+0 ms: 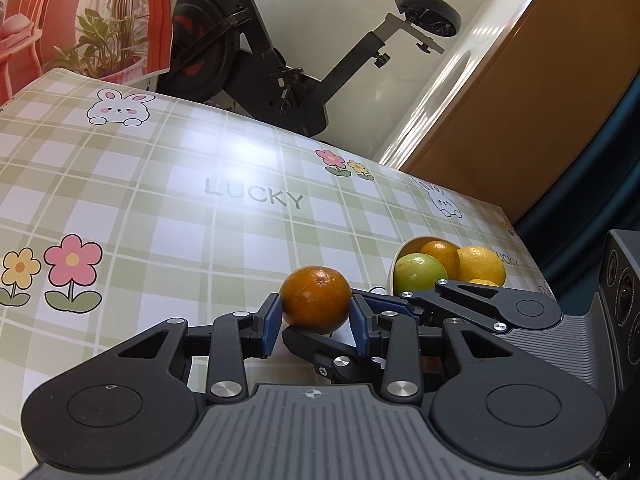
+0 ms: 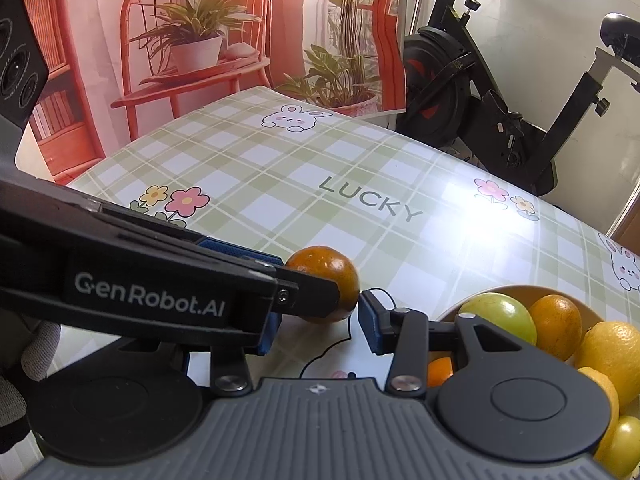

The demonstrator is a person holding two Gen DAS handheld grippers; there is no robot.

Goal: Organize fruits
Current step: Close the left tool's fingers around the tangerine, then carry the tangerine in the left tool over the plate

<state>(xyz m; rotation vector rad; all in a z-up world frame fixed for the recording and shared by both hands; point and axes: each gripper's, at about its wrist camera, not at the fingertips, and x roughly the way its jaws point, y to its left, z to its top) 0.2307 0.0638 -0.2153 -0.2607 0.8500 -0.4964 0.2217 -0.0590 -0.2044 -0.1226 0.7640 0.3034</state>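
Observation:
A small orange (image 1: 314,300) sits low over the checked tablecloth (image 1: 160,200), just left of a bowl (image 1: 400,254). My left gripper (image 1: 316,314) is shut on it, one blue pad on each side. The right gripper's fingers (image 1: 316,342) cross in from the right and touch the same fruit. In the right wrist view the orange (image 2: 326,276) lies at the tips of my right gripper (image 2: 316,320), which is shut on it. The left gripper's finger (image 2: 304,292) covers its near side. The bowl (image 2: 516,289) holds a green fruit (image 2: 500,316), another orange (image 2: 556,326) and lemons (image 2: 612,344).
An exercise bike (image 2: 500,100) stands beyond the table's far edge. A wooden cabinet (image 1: 500,120) is at the right and a printed backdrop of chairs and plants (image 2: 192,48) at the back left. A gloved hand (image 2: 36,344) shows at the left edge.

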